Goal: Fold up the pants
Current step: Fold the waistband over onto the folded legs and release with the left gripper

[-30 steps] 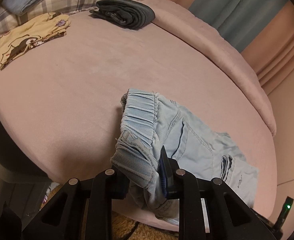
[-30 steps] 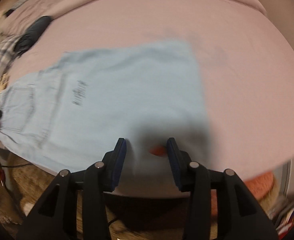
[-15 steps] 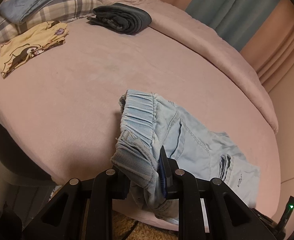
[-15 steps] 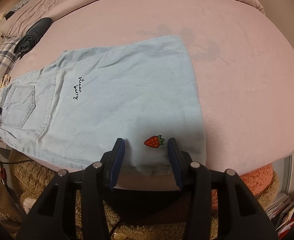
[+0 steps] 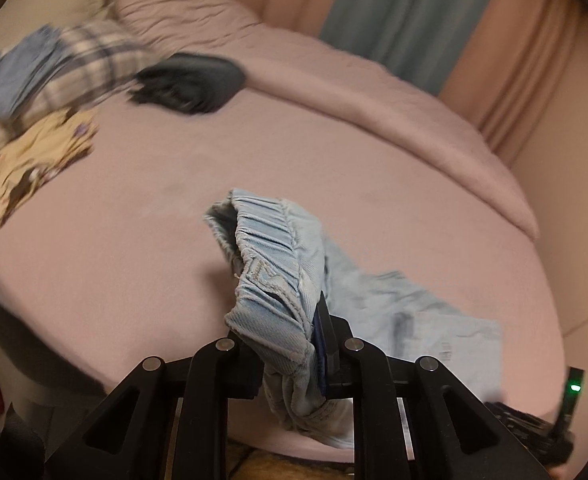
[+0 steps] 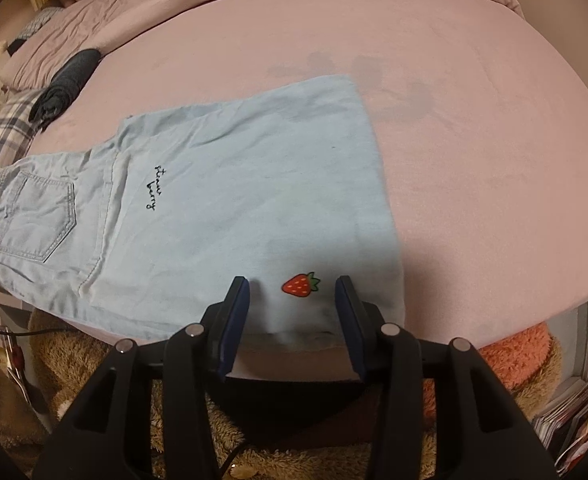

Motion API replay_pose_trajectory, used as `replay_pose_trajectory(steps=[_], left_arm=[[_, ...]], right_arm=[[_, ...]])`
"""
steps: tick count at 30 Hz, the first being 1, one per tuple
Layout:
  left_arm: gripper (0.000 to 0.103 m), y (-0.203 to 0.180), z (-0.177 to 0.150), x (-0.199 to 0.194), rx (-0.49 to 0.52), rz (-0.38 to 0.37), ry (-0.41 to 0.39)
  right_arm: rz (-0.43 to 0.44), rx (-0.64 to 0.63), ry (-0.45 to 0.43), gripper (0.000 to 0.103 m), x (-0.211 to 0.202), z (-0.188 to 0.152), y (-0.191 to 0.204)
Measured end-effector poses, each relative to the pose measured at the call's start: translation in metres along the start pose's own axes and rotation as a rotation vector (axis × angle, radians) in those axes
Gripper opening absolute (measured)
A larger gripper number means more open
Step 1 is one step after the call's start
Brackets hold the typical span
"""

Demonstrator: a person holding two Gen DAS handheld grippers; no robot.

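Note:
Light blue denim pants lie spread on the pink bed, with a back pocket at the left, black script lettering and a red strawberry patch near the hem. My right gripper is open, its jaws straddling the hem at the bed's front edge. My left gripper is shut on the bunched elastic waistband and holds it lifted above the bed. The rest of the pants trails off to the right.
A dark folded garment, a yellow printed garment and a plaid pillow with blue folded clothes lie at the bed's far left. Curtains hang behind. A brown fluffy rug and an orange cushion are below the bed edge.
My left gripper has lifted the waistband higher and tilted upward, with motion blur. My right gripper has steadied at the hem, and the pants leg lies flat.

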State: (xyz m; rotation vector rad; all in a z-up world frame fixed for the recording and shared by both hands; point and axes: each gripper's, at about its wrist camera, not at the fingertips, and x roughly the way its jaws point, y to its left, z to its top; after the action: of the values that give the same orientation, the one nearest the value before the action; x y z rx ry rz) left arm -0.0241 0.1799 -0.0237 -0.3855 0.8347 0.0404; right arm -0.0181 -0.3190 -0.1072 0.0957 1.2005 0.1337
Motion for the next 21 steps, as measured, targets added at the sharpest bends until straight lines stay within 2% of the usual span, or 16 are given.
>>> replay_pose_trajectory(steps=[6,10,15,16,18,21], left_arm=[[0.017,-0.077,0.018,-0.024,0.17,-0.21,-0.047],[0.017,-0.147,0.006,-0.012,0.327,-0.337,-0.004],[0.017,-0.215,-0.036,0.049,0.461,-0.402,0.135],[0.017,-0.225,-0.047,0.067,0.481,-0.412,0.186],[0.021,-0.238,-0.065,0.101,0.486,-0.453,0.32],[0.024,-0.241,-0.077,0.121,0.442,-0.504,0.445]], right_arm=[[0.009,0.054,-0.061,0.044,-0.018,-0.002,-0.018],[0.027,0.1,-0.102,0.045,-0.03,-0.005,-0.036],[0.06,0.172,-0.119,0.046,-0.033,-0.009,-0.056],[0.067,0.189,-0.117,0.047,-0.035,-0.013,-0.065],[0.078,0.216,-0.109,0.047,-0.033,-0.017,-0.072],[0.088,0.243,-0.102,0.047,-0.033,-0.023,-0.079]])
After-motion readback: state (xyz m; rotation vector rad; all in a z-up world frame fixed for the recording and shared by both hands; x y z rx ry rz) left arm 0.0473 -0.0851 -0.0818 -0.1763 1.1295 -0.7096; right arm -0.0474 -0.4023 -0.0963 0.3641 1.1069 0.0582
